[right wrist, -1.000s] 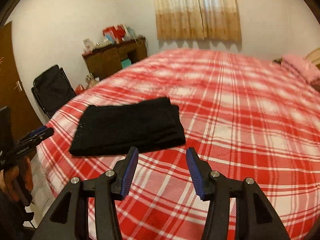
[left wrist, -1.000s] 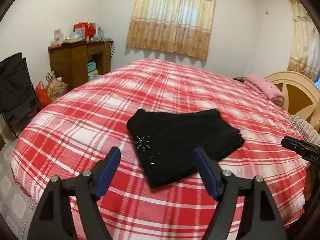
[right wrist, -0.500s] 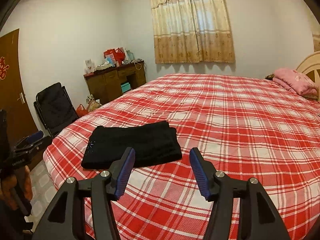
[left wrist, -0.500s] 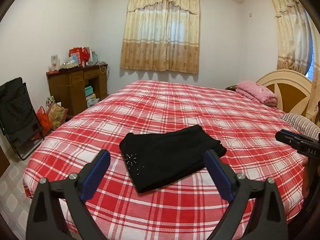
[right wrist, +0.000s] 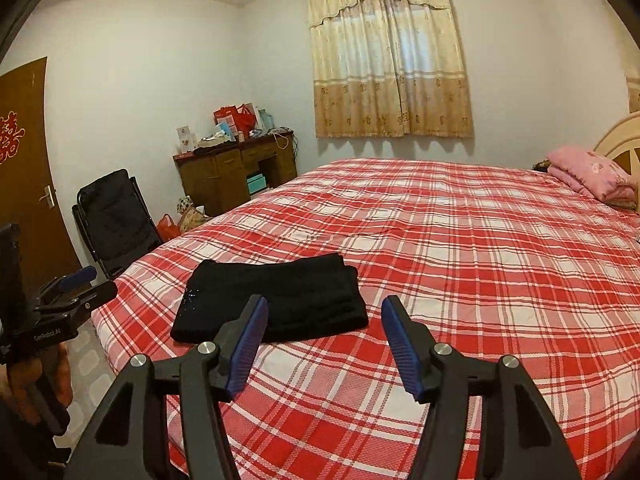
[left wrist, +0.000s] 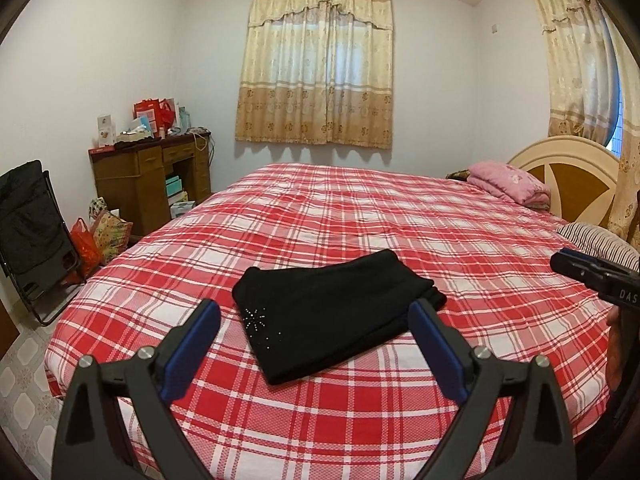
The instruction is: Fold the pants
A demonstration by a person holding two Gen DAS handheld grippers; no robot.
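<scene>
Pants: the black knit pants with a small sparkly stud pattern point(left wrist: 336, 316) are lying as a compact folded rectangle on the red-and-white plaid bedspread point(left wrist: 360, 220), straight ahead of my left gripper point(left wrist: 314, 348) and ahead-left of my right gripper point(right wrist: 324, 346)

Left tool: I am holding it above the near edge of the bed with its blue-padded jaws spread wide, gripping nothing, the bundle showing between the pads but apart from them

Right tool: I am holding it clear of the cloth too, jaws gaping wide and empty, the bundle's right edge just beyond my left pad

Step in hand: I am judging the folding as essentially done, since the layers are stacked and the edges are looking fairly square; both tools are standing off from it

Loose end: the layers at the bundle's far right end are sitting slightly stepped, not flush

Next move: if anything, I am thinking a light press or a nudge on that stepped end would tidy it, coming in low and flat so I am not dragging the top layer; otherwise nothing more is called for
</scene>
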